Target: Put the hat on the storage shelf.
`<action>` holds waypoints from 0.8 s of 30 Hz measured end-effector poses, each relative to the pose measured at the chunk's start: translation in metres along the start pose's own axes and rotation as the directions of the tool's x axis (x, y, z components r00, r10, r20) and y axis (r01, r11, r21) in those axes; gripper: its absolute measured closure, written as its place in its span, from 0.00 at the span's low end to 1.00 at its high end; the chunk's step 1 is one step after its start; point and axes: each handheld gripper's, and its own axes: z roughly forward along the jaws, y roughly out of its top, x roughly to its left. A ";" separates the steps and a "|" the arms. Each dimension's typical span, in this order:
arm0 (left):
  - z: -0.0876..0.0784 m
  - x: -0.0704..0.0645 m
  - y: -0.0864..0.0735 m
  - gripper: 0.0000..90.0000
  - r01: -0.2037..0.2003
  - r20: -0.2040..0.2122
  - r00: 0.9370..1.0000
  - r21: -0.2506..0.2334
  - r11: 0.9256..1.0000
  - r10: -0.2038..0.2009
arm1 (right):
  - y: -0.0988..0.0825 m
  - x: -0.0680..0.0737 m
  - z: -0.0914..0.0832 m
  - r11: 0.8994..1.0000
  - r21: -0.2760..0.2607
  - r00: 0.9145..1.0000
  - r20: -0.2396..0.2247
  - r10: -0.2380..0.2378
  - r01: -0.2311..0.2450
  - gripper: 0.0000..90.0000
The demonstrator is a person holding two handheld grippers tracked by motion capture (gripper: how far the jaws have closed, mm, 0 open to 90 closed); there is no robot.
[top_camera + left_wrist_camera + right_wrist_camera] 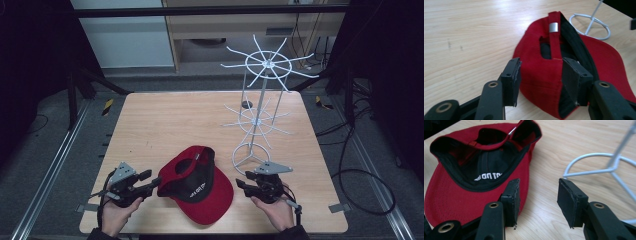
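Left tongs (540, 75) straddle the red cap's (200, 182) back edge, unpressed; right tongs (537, 202) gape empty beside its brim.

Lab-type recording setup, not a home: small wooden table (165, 120) on grey carpet, aluminium rails (50, 170) on the floor both sides, black curtains (30, 60) around, loose cables (360, 170) at right, yellow-black tape marks (107, 106), plain cabinet (225, 25) behind, white wire display rack (265, 100) on the table
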 end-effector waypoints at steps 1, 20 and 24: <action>0.001 -0.003 0.000 0.54 -0.007 -0.001 1.000 0.006 1.000 0.007 | 0.000 0.002 0.004 1.000 0.010 1.000 -0.004 -0.003 0.003 0.58; 0.023 -0.005 -0.011 0.77 -0.015 -0.046 0.999 0.180 0.983 0.024 | -0.002 0.020 0.059 0.993 0.113 0.998 -0.057 -0.011 0.018 0.64; 0.023 -0.001 -0.012 0.88 0.007 -0.064 0.998 0.192 0.981 0.005 | -0.004 0.020 0.062 0.992 0.125 0.998 -0.059 -0.012 0.020 0.73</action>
